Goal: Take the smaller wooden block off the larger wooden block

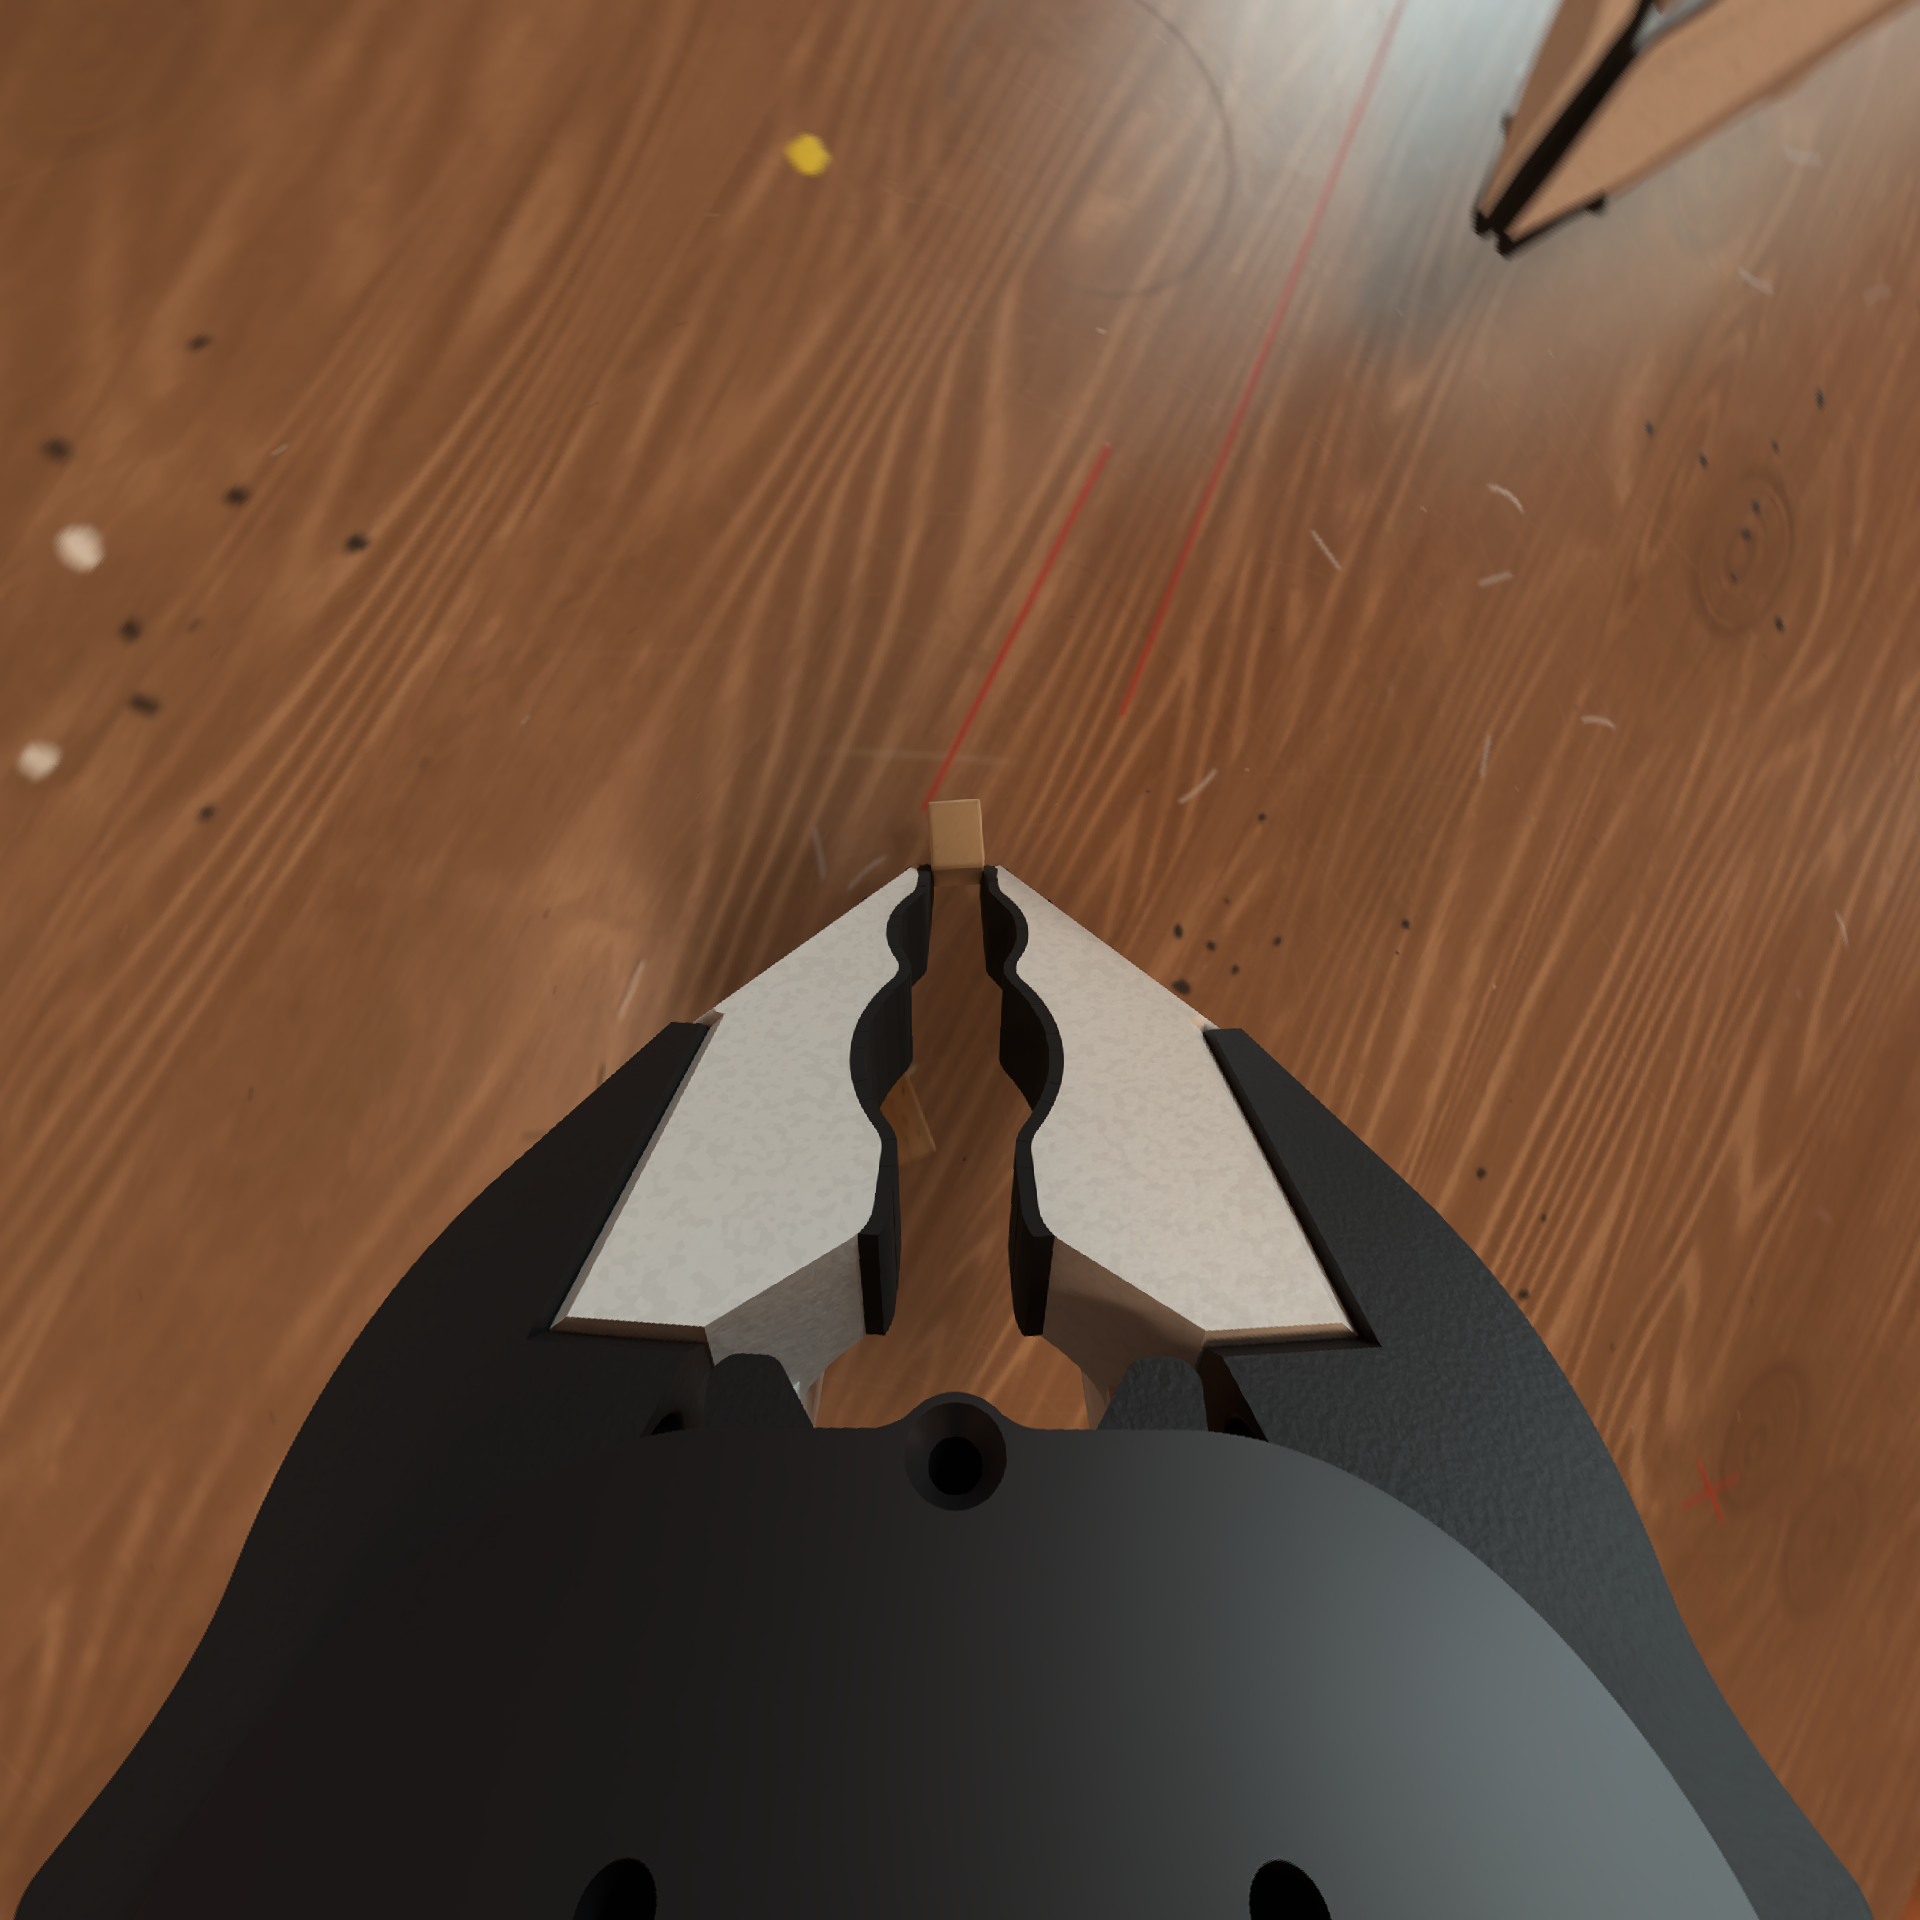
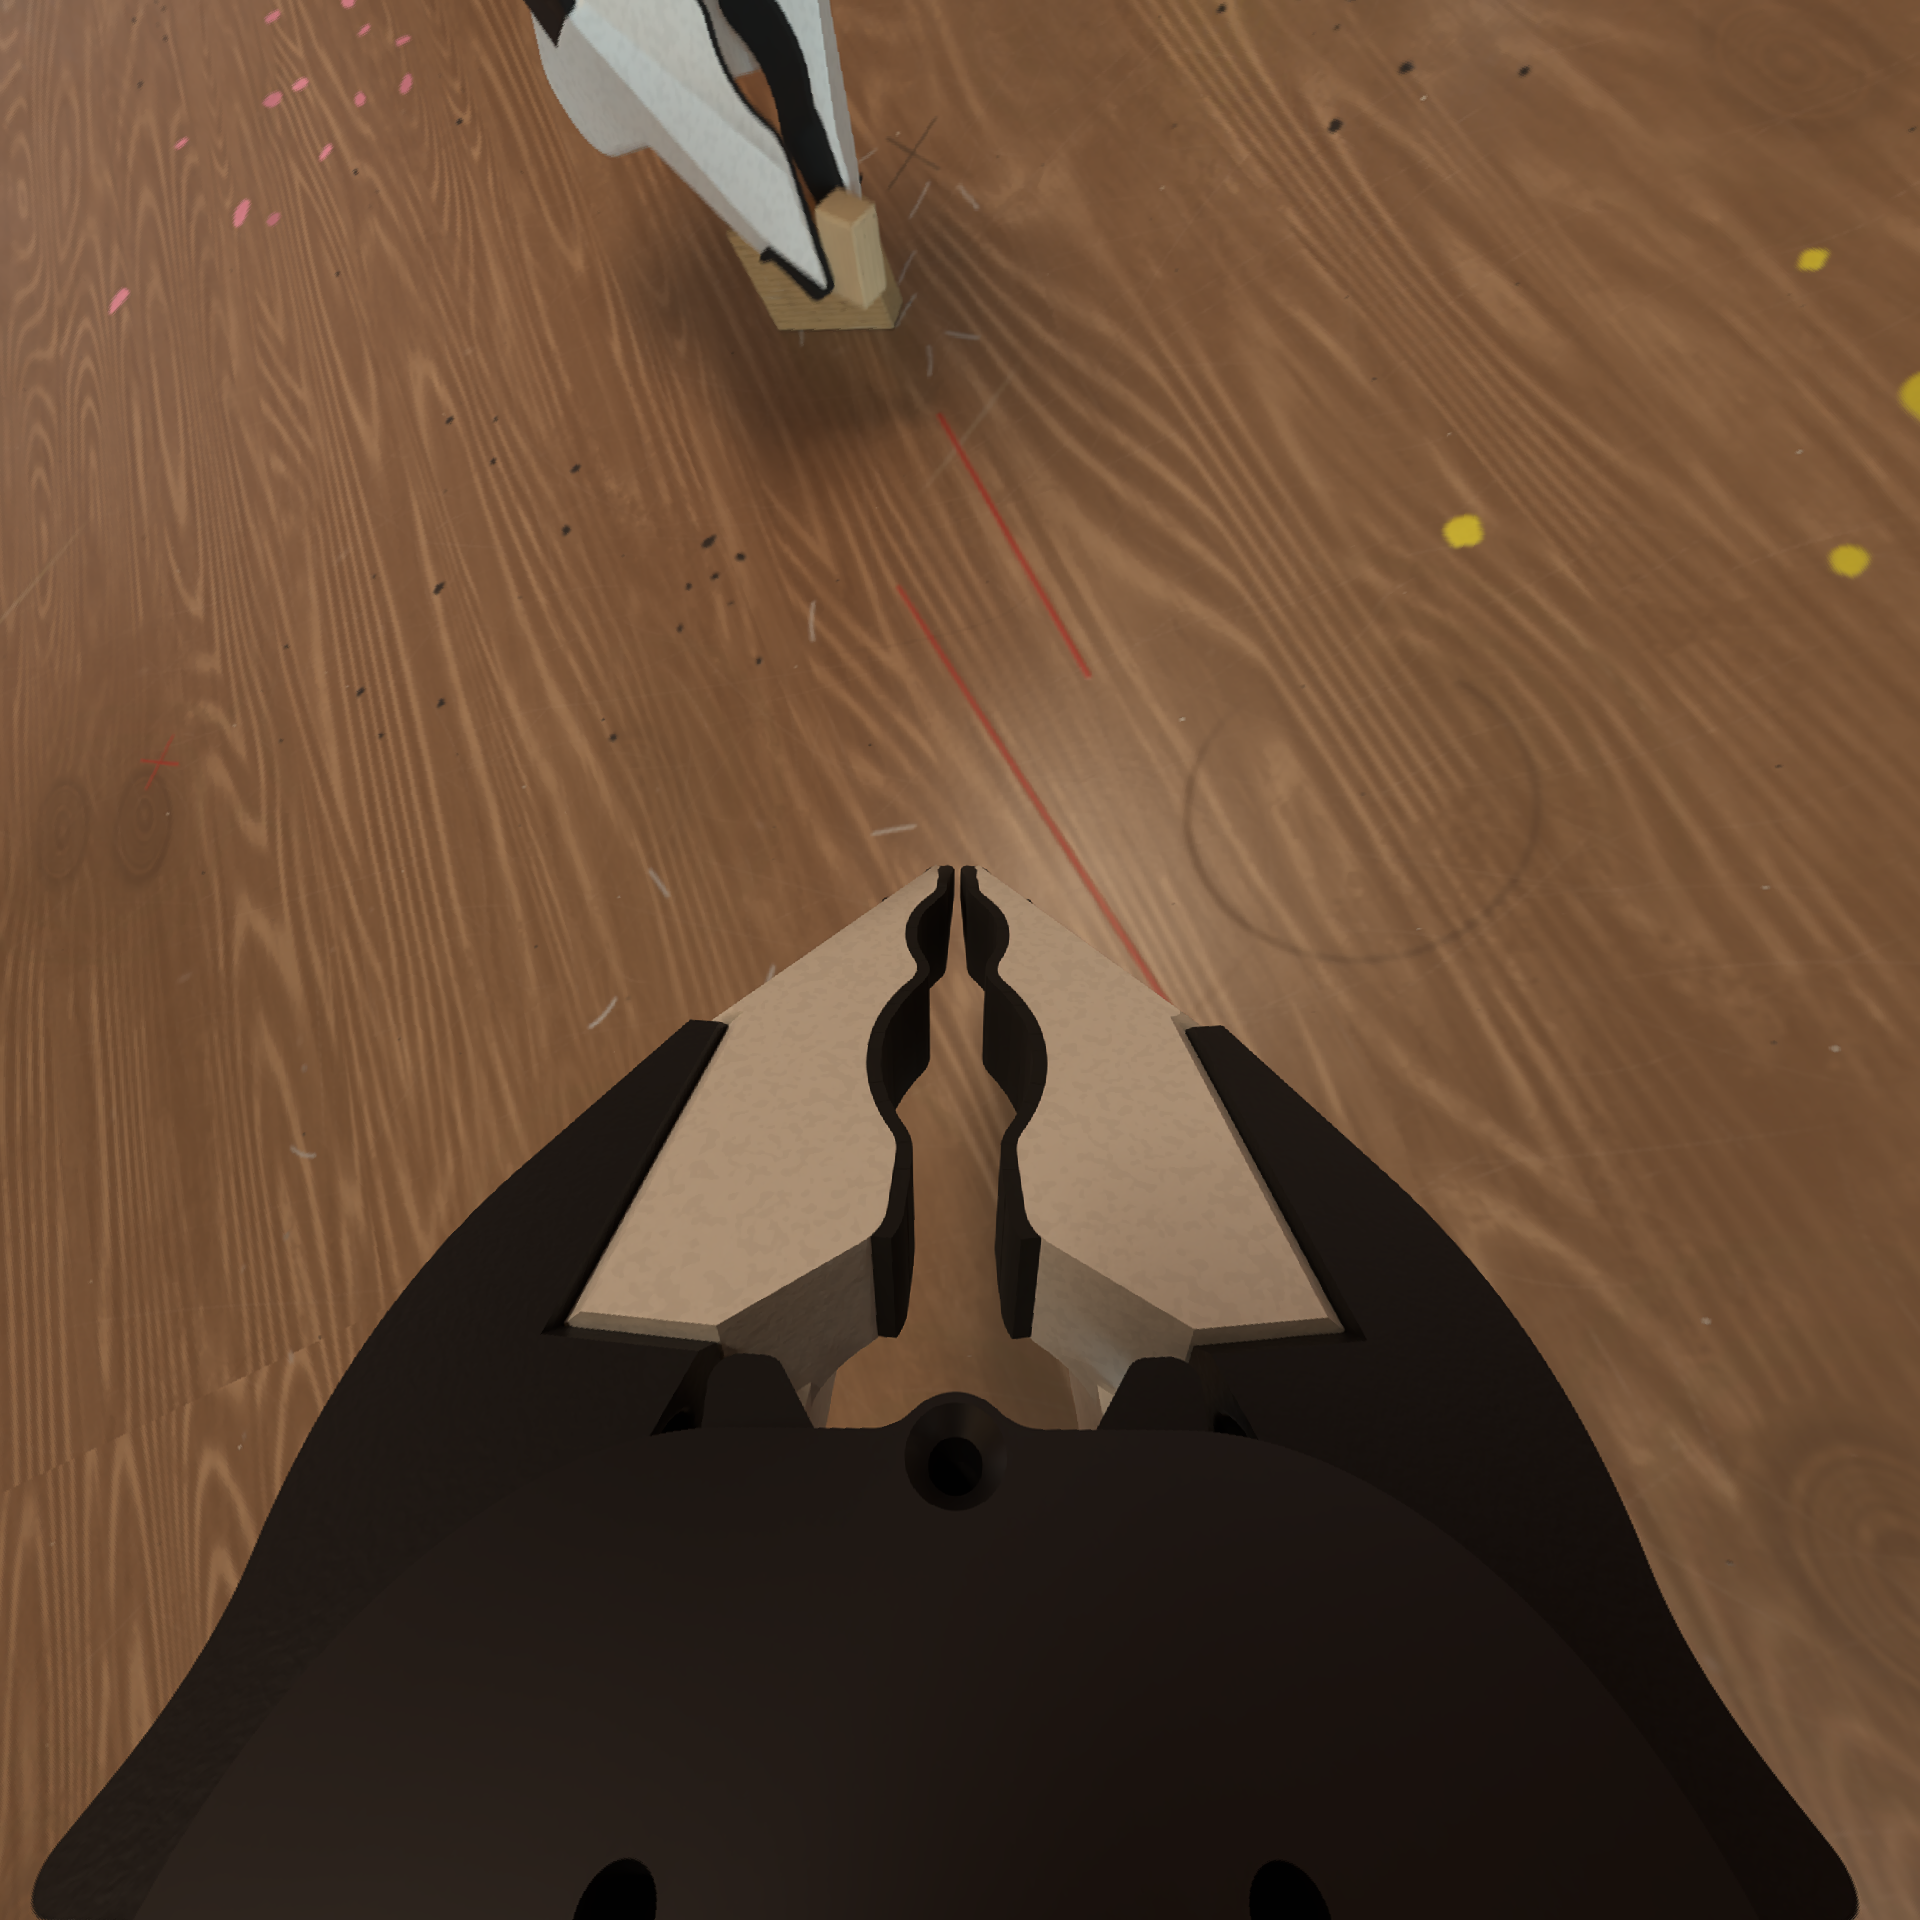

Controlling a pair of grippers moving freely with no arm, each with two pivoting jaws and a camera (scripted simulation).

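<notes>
On the wooden table [image 2: 1351, 1039], left gripper [image 1: 956, 873] fingers clamp the smaller block [image 1: 956, 833]; right gripper [image 2: 954, 873] fingers clenched empty.

The larger wooden block [image 2: 831, 307] is mostly covered by the left gripper [image 2: 831, 234], which is cut off by the top edge.

A wooden tabletop [image 1: 416, 312] carries two thin red lines [image 2: 1013, 545], yellow paint spots [image 2: 1463, 531], pink flecks [image 2: 241, 213], black specks and a faint drawn circle [image 2: 1361, 821].
</notes>
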